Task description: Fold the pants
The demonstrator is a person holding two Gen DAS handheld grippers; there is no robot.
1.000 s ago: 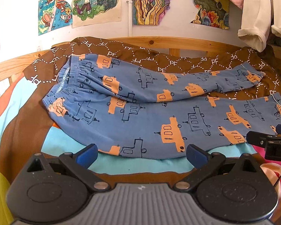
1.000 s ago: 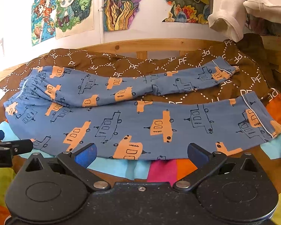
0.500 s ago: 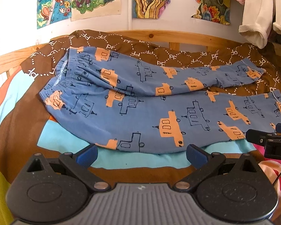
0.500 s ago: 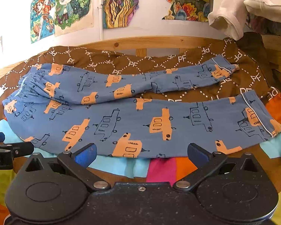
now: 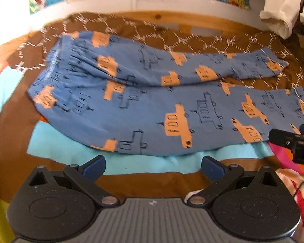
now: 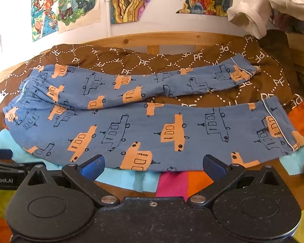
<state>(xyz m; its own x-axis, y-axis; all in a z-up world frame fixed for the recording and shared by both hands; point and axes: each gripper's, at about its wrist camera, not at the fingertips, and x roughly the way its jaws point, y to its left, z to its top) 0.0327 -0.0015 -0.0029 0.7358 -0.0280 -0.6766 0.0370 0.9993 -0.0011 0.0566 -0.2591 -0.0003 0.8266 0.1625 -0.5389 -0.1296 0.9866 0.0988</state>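
Your bed is spread with a brown quilt printed with dotted hexagons and "PF" letters, patched in turquoise, orange and pink, and backed by a pale wooden rail under a wall of posters. Across it the blue pants lie unfolded, soft cloth printed with orange and outlined vehicles: gathered waistband at your left, cuffs at your right, the near leg flat, the far leg angled away with brown quilt showing between them. Turquoise cloth lies bare along the near hem. Your left gripper hovers level before that hem, jaws spread wide, holding nothing. Your right gripper sits likewise, wide apart and empty, its blue pads just short of the hem.
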